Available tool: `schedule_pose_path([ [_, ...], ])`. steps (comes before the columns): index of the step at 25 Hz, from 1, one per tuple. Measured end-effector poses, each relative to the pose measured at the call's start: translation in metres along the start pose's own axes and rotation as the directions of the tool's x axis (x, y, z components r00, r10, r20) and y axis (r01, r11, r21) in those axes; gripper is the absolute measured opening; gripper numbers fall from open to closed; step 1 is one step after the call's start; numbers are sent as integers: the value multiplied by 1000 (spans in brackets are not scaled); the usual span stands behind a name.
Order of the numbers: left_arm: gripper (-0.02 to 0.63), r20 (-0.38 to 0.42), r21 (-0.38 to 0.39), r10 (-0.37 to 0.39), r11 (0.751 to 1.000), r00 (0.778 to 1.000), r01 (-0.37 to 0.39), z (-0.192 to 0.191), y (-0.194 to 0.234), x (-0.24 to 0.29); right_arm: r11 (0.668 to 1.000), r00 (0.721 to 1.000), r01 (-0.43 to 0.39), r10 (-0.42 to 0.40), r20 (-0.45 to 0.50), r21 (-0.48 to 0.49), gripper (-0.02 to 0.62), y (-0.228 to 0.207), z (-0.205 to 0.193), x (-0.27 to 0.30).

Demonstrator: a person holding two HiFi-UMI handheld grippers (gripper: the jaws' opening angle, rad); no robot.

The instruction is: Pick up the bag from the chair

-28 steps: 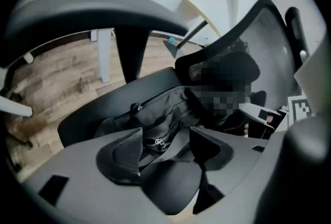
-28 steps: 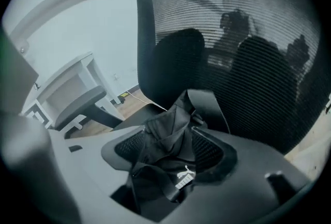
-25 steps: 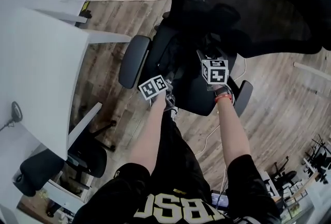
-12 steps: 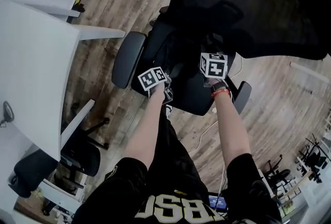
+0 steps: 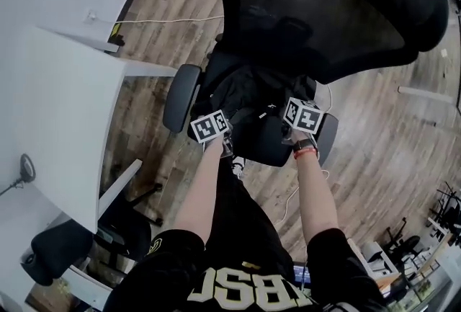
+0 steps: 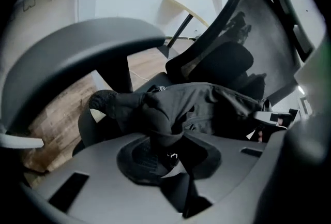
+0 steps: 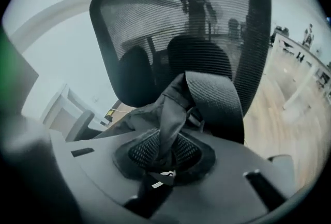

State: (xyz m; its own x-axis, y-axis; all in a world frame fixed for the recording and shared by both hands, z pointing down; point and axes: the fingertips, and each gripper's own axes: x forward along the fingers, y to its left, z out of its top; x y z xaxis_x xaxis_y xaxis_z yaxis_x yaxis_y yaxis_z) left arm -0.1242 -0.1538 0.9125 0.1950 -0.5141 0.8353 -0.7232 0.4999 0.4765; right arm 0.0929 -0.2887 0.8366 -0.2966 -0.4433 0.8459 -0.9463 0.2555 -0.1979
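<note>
A black fabric bag [image 5: 248, 91] lies bunched on the seat of a black office chair [image 5: 324, 8] with a mesh back. My left gripper [image 6: 159, 151] is shut on a fold of the bag [image 6: 207, 109] at its left side. In the head view its marker cube [image 5: 210, 125] sits by the seat's front left. My right gripper [image 7: 161, 162] is shut on a gathered piece of the bag's cloth beside a wide webbing strap [image 7: 214, 98]. Its cube [image 5: 303, 114] is at the seat's front right. Both sets of fingertips are hidden in the head view.
The chair's left armrest [image 5: 180, 96] and right armrest [image 5: 325, 136] flank the grippers. A white desk [image 5: 50, 101] fills the left, with a second black chair [image 5: 54, 246] under its near end. A white cable [image 5: 173, 19] runs over the wooden floor behind.
Both grippers have stayed closed on the bag and drawn a little toward the seat's front edge. The head view has pulled back, so the chair's whole backrest now shows.
</note>
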Motion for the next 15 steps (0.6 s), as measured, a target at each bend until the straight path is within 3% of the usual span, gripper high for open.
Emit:
schedule_pose_path([
  [5, 92, 58, 121, -24, 993, 998, 17, 25, -26, -47, 995, 998, -4, -3, 70, 101, 72, -2, 6, -60],
  [8, 91, 101, 215, -57, 976, 993, 34, 41, -53, -76, 988, 988, -28, 4, 154, 155, 71, -6, 13, -95],
  [15, 91, 211, 473, -168, 880, 963, 50, 79, -131, -158, 966, 942, -66, -22, 335, 250, 71, -19, 27, -181],
])
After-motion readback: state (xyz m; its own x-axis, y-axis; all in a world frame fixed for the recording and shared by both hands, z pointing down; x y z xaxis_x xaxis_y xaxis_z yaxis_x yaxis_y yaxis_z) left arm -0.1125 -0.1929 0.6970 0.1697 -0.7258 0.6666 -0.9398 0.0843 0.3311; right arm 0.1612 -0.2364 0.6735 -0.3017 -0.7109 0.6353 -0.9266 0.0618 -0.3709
